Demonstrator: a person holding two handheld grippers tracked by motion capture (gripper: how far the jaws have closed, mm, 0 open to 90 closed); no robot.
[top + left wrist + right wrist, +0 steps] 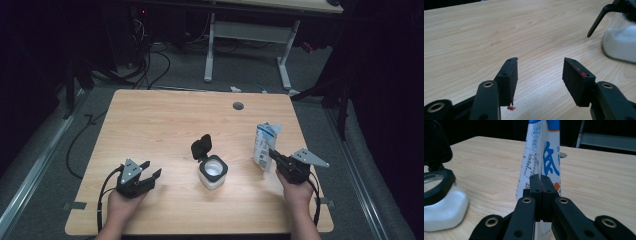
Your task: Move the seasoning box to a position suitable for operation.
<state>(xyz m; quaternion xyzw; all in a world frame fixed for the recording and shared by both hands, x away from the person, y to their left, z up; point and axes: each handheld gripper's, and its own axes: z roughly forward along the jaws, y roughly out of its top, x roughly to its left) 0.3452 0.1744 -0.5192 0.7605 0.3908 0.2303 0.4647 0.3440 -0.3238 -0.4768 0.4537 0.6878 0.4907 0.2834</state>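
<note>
On the wooden worktop [165, 120], the right gripper [276, 157] sits at about four o'clock, its fingers [535, 192] pinched tight on a white-and-blue packet [265, 142] that stands upright close to the worktop's right edge. The left gripper [150, 172] rests at about eight o'clock, near the front edge, its fingers [509, 77] spread apart with nothing between them, only bare wood. Between the two grippers, around six o'clock, stands a clear jar [213, 172] of white powder, black lid [201, 146] flipped up. From nine round to one o'clock the surface offers broad bare room
</note>
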